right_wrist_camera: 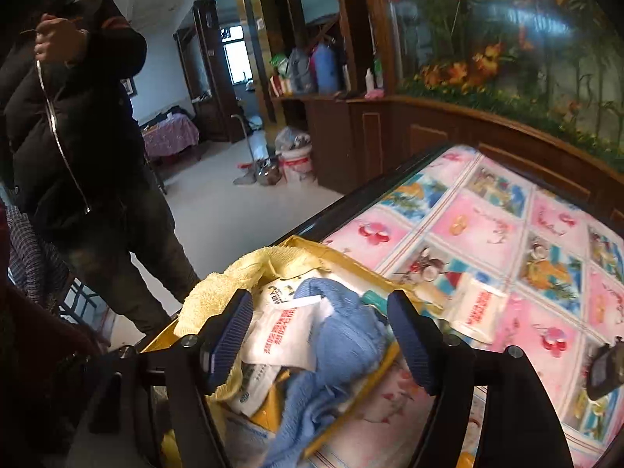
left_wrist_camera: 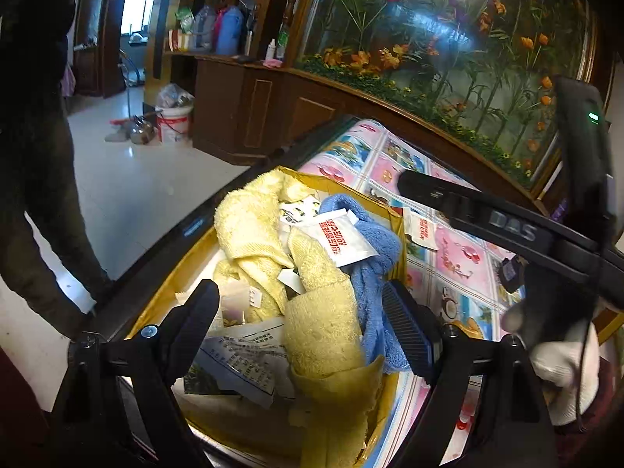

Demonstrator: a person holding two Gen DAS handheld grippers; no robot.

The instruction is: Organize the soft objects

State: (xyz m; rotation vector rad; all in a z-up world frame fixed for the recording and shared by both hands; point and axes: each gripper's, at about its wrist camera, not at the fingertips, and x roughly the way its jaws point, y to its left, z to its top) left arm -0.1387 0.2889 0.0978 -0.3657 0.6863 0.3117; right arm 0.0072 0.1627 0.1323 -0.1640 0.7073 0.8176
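A yellow cardboard box on the patterned table holds yellow towels, a blue towel and white packets. My left gripper hangs open over the box, its fingers either side of a folded yellow towel, not pinching it. In the right wrist view my right gripper is open above the blue towel and a white packet, at the box's right edge. The right tool's dark body crosses the left wrist view, held by a white-gloved hand.
One white packet lies on the flowered tablecloth beside the box. A person in a black jacket stands left of the table. A wooden cabinet, a bucket and a kettle stand beyond.
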